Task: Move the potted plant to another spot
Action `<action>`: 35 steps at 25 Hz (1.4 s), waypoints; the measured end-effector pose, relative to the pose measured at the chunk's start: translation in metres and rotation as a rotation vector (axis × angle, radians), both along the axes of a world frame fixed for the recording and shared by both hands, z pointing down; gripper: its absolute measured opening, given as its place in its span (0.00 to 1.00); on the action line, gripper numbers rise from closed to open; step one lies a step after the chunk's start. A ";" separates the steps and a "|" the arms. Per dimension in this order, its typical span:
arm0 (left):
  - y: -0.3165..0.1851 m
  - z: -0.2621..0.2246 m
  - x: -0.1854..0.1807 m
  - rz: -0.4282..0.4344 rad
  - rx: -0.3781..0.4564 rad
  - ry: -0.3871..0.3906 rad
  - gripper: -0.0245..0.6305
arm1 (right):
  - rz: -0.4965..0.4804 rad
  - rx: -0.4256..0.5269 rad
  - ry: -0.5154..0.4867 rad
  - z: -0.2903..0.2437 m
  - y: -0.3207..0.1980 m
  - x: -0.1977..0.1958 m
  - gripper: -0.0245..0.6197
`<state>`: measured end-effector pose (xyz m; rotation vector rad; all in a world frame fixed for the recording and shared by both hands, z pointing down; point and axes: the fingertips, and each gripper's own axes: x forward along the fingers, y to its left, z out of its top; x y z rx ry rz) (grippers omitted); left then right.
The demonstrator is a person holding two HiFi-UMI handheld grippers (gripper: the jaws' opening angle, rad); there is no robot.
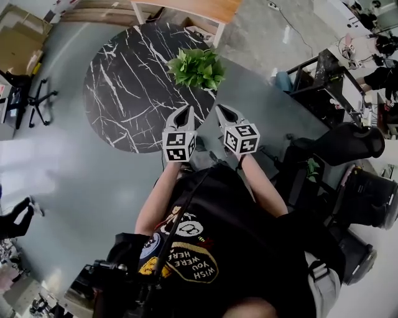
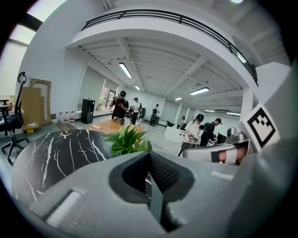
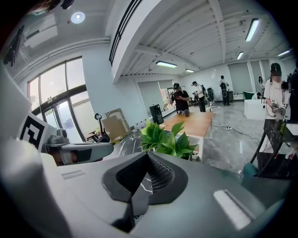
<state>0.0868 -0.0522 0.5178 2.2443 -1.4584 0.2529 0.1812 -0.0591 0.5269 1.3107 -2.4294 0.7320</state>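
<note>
A large open hall with a grey floor (image 1: 81, 180) is seen, and a round black table (image 1: 134, 87) with white marble veins is set in it. The potted plant (image 1: 197, 67) is placed at the table's right edge in the head view; only its green leaves can be made out, the pot being hidden beneath them. A wooden table (image 1: 205, 7) is seen just beyond it, and an office chair (image 1: 34, 96) is found well to the left of the round table.

Both grippers are held side by side in front of the person, pointed toward the plant and kept apart from it. The left gripper (image 1: 183, 112) is held over the table's near edge, and its jaws are pressed together with nothing between them. The right gripper (image 1: 222, 112) is held just beside it, off the table's rim, and its jaws are likewise pressed together and empty. In both gripper views the leaves are seen above the jaws, and several people are seen standing far back in the hall.
</note>
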 end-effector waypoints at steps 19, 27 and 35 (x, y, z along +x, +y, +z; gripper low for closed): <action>-0.049 0.062 -0.008 -0.069 -0.103 0.023 0.04 | 0.173 -0.212 0.074 0.156 -0.185 0.052 0.42; -0.029 0.075 -0.034 -0.125 -0.145 0.035 0.04 | 0.163 -0.287 0.099 0.195 -0.192 0.044 0.12; -0.027 0.068 -0.052 -0.172 -0.124 0.035 0.04 | 0.145 -0.286 0.170 0.195 -0.188 0.024 0.09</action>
